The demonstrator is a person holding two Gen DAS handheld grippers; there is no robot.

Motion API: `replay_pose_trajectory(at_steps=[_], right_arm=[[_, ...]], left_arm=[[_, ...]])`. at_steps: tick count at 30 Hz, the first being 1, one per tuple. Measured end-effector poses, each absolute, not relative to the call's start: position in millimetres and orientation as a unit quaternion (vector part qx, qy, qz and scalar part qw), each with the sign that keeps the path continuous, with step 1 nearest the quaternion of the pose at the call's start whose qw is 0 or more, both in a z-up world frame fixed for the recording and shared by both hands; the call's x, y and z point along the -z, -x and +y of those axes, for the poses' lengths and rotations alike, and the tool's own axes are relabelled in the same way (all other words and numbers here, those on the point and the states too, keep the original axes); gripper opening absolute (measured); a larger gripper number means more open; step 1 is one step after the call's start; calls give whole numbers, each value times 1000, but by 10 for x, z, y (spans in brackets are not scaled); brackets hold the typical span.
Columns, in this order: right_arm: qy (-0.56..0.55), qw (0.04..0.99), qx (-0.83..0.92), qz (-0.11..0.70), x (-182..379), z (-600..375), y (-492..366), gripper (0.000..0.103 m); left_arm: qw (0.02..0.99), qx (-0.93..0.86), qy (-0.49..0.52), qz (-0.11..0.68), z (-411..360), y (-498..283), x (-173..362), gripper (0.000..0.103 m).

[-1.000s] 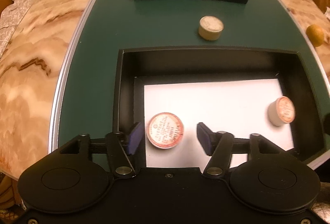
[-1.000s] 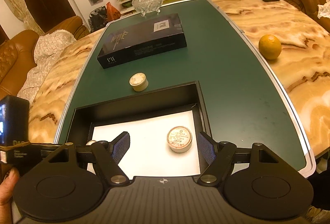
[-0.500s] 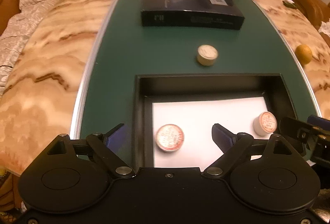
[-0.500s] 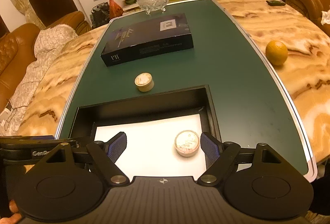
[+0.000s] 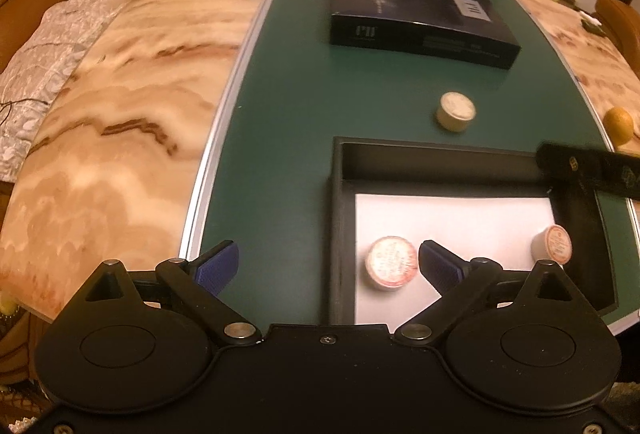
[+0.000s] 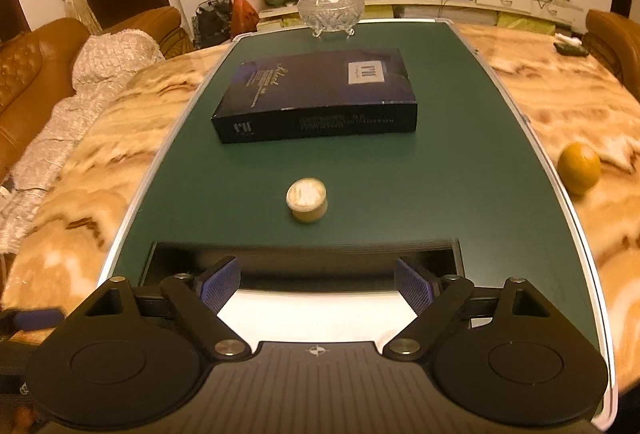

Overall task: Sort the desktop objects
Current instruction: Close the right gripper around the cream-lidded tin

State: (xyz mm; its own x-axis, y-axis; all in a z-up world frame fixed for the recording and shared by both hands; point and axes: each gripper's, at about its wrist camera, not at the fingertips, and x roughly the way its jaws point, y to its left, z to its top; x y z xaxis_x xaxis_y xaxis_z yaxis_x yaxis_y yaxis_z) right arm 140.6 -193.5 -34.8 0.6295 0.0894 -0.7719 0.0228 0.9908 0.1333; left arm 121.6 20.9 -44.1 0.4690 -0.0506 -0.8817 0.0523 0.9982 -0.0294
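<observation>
A black open box point(image 5: 340, 202) with a white lining sits on the green mat. Two small round pods lie in it: one point(image 5: 391, 267) at the left, one point(image 5: 552, 243) at the right. A third pod point(image 5: 455, 111) stands on the mat beyond the box; it also shows in the right wrist view point(image 6: 307, 200). My left gripper point(image 5: 328, 266) is open and empty over the box's left wall. My right gripper point(image 6: 318, 286) is open and empty above the box's far wall point(image 6: 304, 252), short of the third pod.
A dark flat box point(image 6: 316, 96) lies farther back on the mat, with a glass lidded bowl point(image 6: 331, 7) behind it. An orange point(image 6: 579, 167) rests on the marble table to the right. The right gripper's body point(image 5: 588, 170) crosses the left view's right edge.
My left gripper has pulled back and to the left, away from the pod it released. My right gripper has moved forward, so its pod has dropped out of view beneath it.
</observation>
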Motion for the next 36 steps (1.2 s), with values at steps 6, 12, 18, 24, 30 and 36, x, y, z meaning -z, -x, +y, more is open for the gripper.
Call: replay_pose_trajectory(at_steps=[6, 12, 18, 24, 30, 36], right_arm=[[-47, 897, -14, 440, 493, -1851, -1866, 87], [-21, 887, -6, 461, 743, -1742, -2302, 85], [4, 879, 2, 476, 928, -1623, -2567, 80], [13, 871, 8, 491, 1084, -1556, -2735, 74], [17, 866, 17, 500, 1162, -1551, -2811, 68], [10, 865, 12, 502, 1165, -1561, -2828, 59]], left_arm=[[854, 23, 7, 519, 328, -1263, 487, 99], [851, 21, 10, 525, 370, -1318, 550, 99], [847, 18, 9, 531, 391, -1378, 625, 99], [844, 20, 7, 536, 380, -1421, 683, 99], [841, 19, 8, 541, 393, -1446, 737, 99], [839, 20, 7, 544, 391, -1454, 752, 99]])
